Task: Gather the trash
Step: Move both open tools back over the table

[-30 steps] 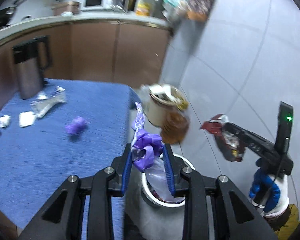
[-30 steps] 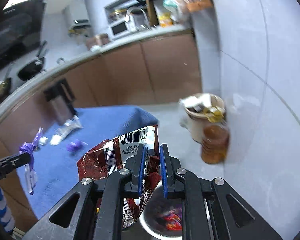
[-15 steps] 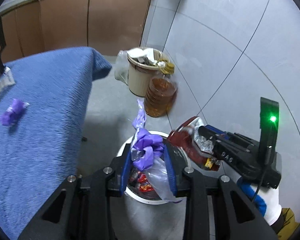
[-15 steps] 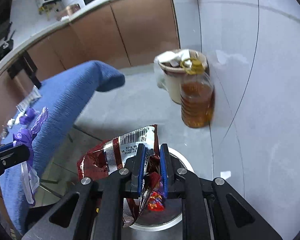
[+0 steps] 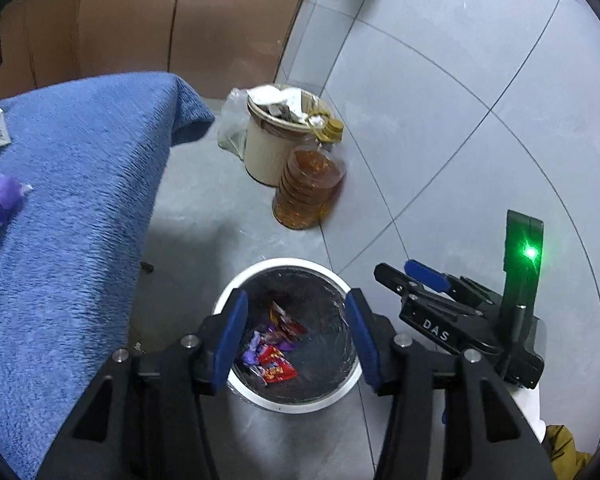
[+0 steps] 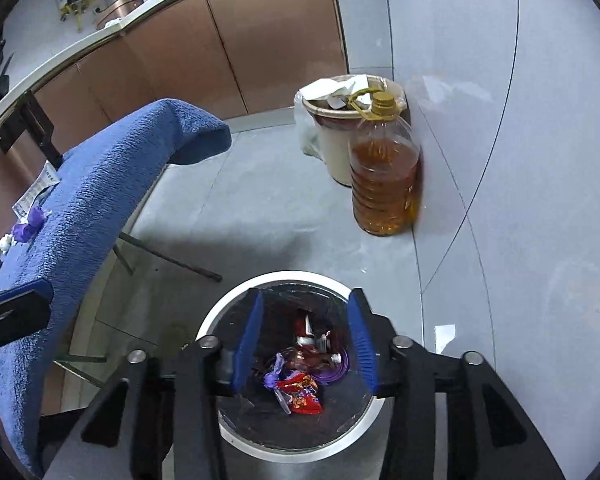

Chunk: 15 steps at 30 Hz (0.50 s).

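Observation:
A round bin with a white rim stands on the floor below both grippers. Red and purple wrappers lie in its black liner. My left gripper is open and empty right above the bin. My right gripper is open and empty above the bin too; it shows at the right in the left wrist view. A purple wrapper and a silvery wrapper lie on the blue-covered table.
A beige bucket full of paper and a big bottle of amber oil stand against the tiled wall. Brown cabinets run behind. The table's edge is left of the bin.
Both grippers have opened. The purple bag from the left and the red snack bag from the right have dropped into the bin. Both views have tilted further down over the bin.

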Motion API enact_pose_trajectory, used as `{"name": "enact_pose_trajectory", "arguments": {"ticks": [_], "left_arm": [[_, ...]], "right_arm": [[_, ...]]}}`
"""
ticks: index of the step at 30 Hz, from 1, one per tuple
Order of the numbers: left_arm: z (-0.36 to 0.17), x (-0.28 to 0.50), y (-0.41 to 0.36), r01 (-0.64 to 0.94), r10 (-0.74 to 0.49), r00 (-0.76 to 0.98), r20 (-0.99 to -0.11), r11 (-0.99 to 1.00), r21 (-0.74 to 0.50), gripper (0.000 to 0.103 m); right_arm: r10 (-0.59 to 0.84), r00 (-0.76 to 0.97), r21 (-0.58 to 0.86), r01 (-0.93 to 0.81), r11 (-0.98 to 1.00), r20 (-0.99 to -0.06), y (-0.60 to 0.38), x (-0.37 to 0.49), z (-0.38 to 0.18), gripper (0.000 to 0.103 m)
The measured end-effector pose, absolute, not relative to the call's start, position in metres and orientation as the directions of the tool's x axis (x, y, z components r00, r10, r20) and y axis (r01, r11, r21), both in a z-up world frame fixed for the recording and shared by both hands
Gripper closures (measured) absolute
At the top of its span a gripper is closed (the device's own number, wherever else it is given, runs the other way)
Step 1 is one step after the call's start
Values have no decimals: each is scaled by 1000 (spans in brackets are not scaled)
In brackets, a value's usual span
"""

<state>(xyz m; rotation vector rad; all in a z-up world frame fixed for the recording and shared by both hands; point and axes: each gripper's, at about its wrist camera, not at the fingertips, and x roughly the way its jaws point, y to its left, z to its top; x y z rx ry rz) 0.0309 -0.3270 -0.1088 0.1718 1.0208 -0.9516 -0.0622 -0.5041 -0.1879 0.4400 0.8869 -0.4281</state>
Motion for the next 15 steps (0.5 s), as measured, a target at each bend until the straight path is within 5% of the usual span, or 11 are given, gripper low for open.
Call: {"name": "enact_pose_trajectory", "arguments": {"ticks": [8,15], "left_arm": [[-75,23,-286,724,-630,317,-709,644,-249,54],[-40,16,-232,690,-637,405,-656,684,-238,54]], "right_arm": [[-223,618,156,498,853,-754,-484,-67,-147,20],[-252,711,162,459,874,-656,-457,-78,-86,0]]}}
